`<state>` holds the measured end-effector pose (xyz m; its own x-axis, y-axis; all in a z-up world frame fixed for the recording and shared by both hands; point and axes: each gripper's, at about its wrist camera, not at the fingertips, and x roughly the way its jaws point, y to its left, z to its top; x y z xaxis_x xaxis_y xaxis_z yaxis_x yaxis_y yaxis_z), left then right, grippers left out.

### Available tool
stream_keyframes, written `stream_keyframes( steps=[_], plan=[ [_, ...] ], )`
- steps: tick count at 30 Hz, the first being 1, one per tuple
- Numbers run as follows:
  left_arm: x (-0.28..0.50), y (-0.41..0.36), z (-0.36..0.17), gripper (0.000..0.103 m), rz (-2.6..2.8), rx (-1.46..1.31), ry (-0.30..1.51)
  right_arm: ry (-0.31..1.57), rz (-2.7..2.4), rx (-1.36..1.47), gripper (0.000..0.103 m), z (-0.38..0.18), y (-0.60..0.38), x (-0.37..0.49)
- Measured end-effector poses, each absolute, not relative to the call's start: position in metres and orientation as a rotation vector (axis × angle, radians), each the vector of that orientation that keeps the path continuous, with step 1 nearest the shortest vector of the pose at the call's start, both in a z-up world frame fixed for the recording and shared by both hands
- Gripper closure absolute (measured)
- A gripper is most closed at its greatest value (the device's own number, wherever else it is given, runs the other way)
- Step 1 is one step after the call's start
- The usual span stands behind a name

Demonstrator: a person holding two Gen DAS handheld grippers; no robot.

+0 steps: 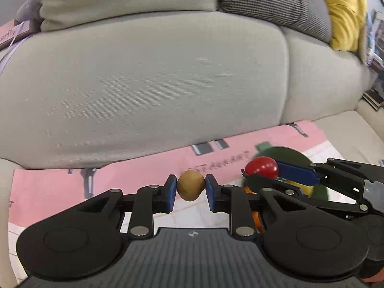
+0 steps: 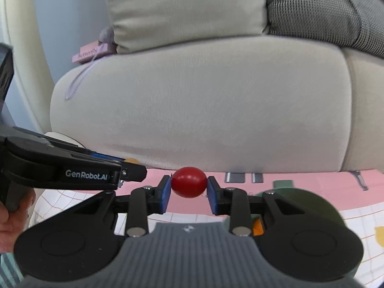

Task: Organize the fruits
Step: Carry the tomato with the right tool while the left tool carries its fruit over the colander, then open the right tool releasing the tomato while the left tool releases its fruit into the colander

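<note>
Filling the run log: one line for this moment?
left gripper: holds brown fruit | right gripper: holds red fruit | both above pink mat

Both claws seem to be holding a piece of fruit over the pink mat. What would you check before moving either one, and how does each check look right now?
1. Left gripper pinches the brown fruit between both pads: ok.
2. Right gripper pinches the red fruit between both pads: ok.
3. Fruits centred in the pads, not slipping out: ok in both wrist views.
4. Space between the two grippers: not ok, they sit very close side by side.
5. Dark green bowl reachable under the right gripper: ok, it lies just beneath.
6. Room left in the bowl: cannot tell, the grippers hide most of it.
</note>
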<state>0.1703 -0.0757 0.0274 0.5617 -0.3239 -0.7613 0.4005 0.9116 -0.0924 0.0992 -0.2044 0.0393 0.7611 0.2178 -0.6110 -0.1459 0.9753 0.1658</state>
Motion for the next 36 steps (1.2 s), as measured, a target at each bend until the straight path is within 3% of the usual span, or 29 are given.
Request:
stream_keyframes(
  steps=[19,36],
  plan=[
    [0.141,-0.162,-0.006,0.074,-0.68,0.082,1.001,0.757,0.02,0.103,0.074,0.002,-0.277,0.042],
    [0.208,-0.198,-0.042,0.074,-0.64,0.102,1.116,0.823,0.105,-0.143,0.074,-0.046,-0.29,0.126]
  ],
)
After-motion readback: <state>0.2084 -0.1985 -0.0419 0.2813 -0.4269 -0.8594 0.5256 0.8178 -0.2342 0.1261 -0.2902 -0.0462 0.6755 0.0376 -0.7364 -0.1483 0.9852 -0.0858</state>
